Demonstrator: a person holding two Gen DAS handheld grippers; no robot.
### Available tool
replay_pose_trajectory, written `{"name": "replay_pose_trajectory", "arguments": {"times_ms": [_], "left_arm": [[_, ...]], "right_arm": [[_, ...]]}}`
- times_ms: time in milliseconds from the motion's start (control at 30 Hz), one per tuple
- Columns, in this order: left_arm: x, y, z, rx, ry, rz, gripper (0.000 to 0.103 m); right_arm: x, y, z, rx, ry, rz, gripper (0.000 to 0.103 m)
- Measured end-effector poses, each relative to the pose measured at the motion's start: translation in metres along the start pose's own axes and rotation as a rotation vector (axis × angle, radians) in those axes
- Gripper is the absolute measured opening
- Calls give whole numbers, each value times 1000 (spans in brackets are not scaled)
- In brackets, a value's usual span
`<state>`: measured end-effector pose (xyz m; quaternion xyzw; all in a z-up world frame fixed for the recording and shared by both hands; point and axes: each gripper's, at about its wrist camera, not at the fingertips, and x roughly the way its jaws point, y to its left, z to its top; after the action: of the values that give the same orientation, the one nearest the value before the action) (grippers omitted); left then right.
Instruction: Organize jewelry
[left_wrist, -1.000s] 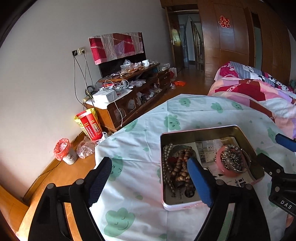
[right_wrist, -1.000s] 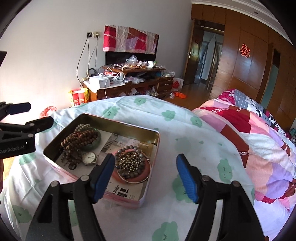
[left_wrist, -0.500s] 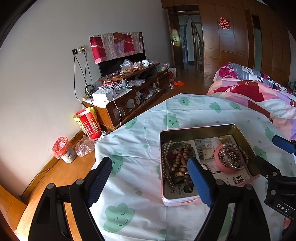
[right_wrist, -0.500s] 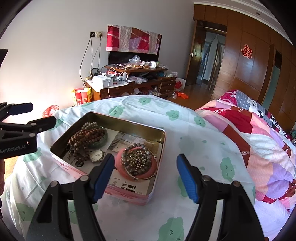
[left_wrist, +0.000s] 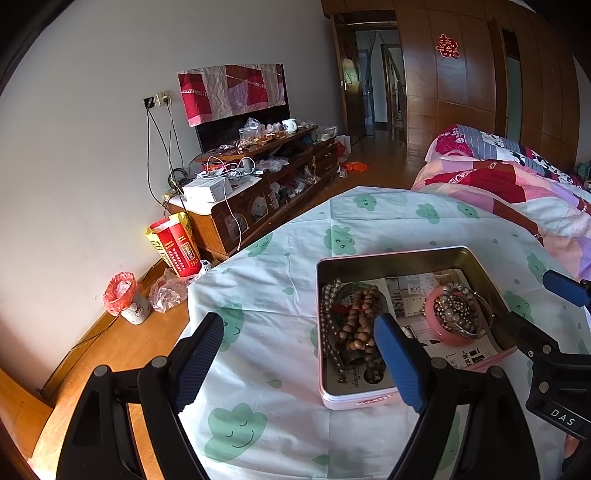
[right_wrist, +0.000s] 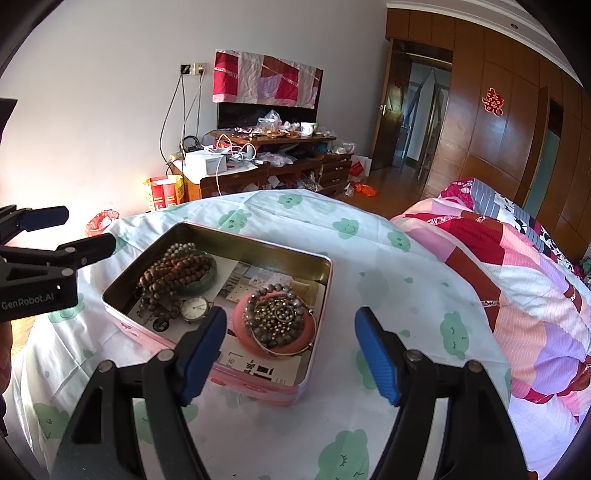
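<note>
A pink tin box (left_wrist: 354, 400) (right_wrist: 258, 387) stands open on a table covered with a cloud-print cloth (left_wrist: 280, 266) (right_wrist: 399, 295). In it lie brown wooden beads (left_wrist: 358, 325) (right_wrist: 173, 269), a wristwatch (right_wrist: 194, 308), a grey bead strand (left_wrist: 327, 321), and a pink dish (left_wrist: 448, 338) (right_wrist: 258, 341) holding bead bracelets and a bangle (right_wrist: 280, 321). My left gripper (left_wrist: 299, 356) is open and empty, just left of the box's near corner. My right gripper (right_wrist: 291, 350) is open and empty, over the box's near right corner.
A bed with a patchwork quilt (left_wrist: 517, 192) (right_wrist: 517, 266) lies to the right. A cluttered wooden TV cabinet (left_wrist: 258, 184) (right_wrist: 258, 166) stands against the far wall. A red bag (left_wrist: 173, 247) and a small bin (left_wrist: 125, 299) sit on the floor at the left.
Both grippers have drawn back and up a little from the box, so it sits farther away in both views. Both stay open. Nothing in the box has moved.
</note>
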<state>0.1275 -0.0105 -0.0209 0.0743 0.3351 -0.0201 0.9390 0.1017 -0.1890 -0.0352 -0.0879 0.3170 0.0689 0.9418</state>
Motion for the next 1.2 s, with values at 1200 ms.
{"name": "replay_pose_trajectory", "arguments": {"times_ms": [1200], "left_arm": [[-2, 2, 3, -12, 0, -13, 84]], "right_arm": [[-6, -3, -1, 10, -27, -14, 75]]}}
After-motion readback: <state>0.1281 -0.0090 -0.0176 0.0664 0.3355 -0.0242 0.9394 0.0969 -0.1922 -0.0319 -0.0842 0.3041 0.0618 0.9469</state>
